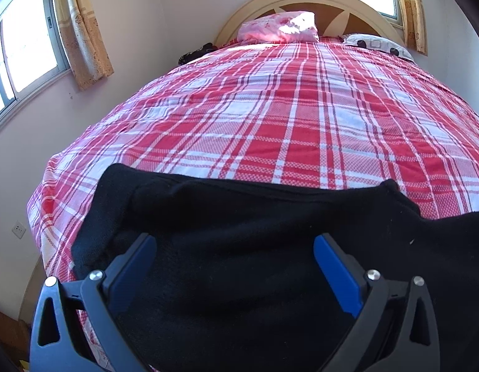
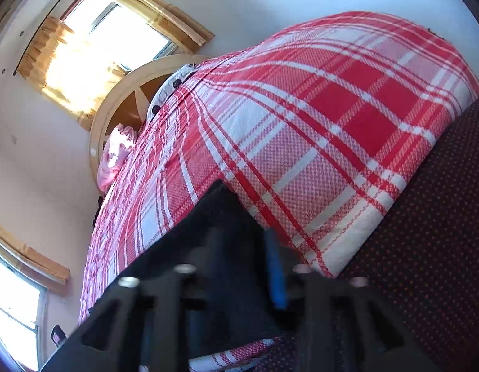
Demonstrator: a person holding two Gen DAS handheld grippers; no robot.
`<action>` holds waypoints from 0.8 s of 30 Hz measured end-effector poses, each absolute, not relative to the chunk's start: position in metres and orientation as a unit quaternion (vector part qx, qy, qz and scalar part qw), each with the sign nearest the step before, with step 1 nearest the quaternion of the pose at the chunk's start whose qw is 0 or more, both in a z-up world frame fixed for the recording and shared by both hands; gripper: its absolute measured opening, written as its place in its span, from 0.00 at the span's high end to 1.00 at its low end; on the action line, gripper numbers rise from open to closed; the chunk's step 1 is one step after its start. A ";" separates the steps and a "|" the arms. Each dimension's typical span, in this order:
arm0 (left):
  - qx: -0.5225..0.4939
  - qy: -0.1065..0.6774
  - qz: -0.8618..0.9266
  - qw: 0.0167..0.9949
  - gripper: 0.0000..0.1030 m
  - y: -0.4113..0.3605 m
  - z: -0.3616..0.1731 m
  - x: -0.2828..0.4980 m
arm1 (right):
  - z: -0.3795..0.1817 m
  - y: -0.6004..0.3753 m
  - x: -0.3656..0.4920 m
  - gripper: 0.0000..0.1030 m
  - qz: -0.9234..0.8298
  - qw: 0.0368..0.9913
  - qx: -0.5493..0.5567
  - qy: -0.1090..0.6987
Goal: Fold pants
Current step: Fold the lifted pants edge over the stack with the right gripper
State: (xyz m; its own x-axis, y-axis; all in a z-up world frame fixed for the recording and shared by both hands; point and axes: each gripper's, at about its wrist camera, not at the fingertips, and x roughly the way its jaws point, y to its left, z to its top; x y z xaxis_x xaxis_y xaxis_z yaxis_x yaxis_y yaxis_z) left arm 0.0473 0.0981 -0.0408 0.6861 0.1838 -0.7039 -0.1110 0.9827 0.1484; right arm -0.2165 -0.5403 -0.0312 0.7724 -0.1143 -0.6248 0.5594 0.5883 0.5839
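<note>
While black pants [image 1: 239, 232] lie rumpled, left jaws wide, empty; right jaws clamp pants.

Left gripper [image 1: 235, 248] spread wide; right gripper [image 2: 242, 245] apparently closed (blurred).

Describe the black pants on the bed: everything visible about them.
The black pants are plain, of a soft, matte, knit-looking fabric. They lie across the near end of the red plaid bedspread, folded over at the left, with a rumpled far edge. The left gripper is just above them, jaws wide apart. In the right wrist view, the right gripper has its jaws close together on a pants edge.
</note>
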 end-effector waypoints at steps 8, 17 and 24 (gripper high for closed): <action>0.041 0.360 0.071 0.929 0.00 0.093 -0.028 0.038 | -0.027 -0.526 -0.220 0.43 -0.197 0.860 0.375 0.284; 0.026 0.384 0.062 0.921 0.00 0.095 -0.038 0.038 | -0.027 -0.498 -0.207 0.73 -0.193 0.865 0.292 0.360; 0.018 0.373 0.060 0.926 0.00 0.102 -0.031 0.034 | -0.005 -0.477 -0.215 0.88 -0.180 0.876 0.310 0.323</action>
